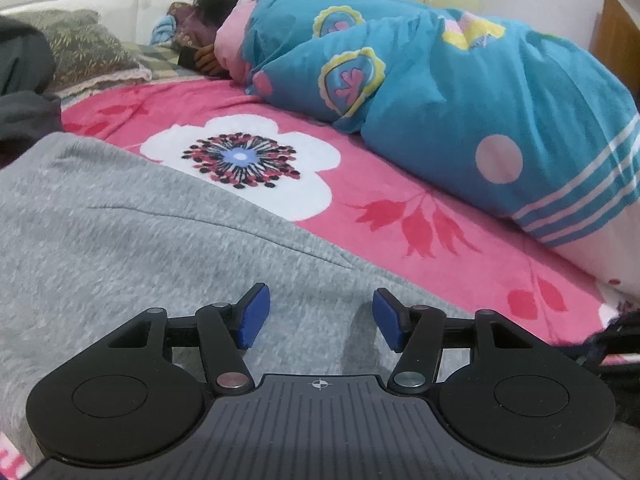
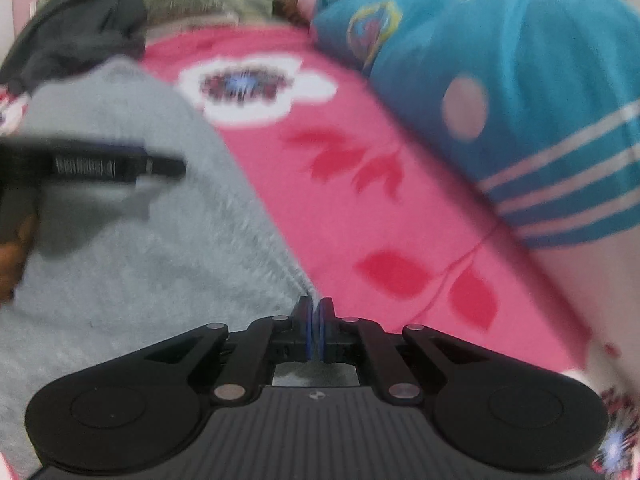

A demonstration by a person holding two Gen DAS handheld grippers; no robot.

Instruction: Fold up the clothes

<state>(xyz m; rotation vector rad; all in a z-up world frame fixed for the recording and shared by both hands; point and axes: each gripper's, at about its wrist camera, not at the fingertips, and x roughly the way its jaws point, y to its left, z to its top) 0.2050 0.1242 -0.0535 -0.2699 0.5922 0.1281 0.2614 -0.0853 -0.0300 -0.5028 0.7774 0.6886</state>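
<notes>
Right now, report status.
Left gripper open over grey garment. Right gripper shut at its edge. Blue quilt bundled alongside.

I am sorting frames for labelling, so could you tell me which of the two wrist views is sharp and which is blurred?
Left wrist view: sharp, the grey garment shows its knit and the white flower is crisp, with fisheye bending at the edges. Right wrist view: motion-smeared across the pink blanket and blue quilt; only the right gripper is sharp.
</notes>
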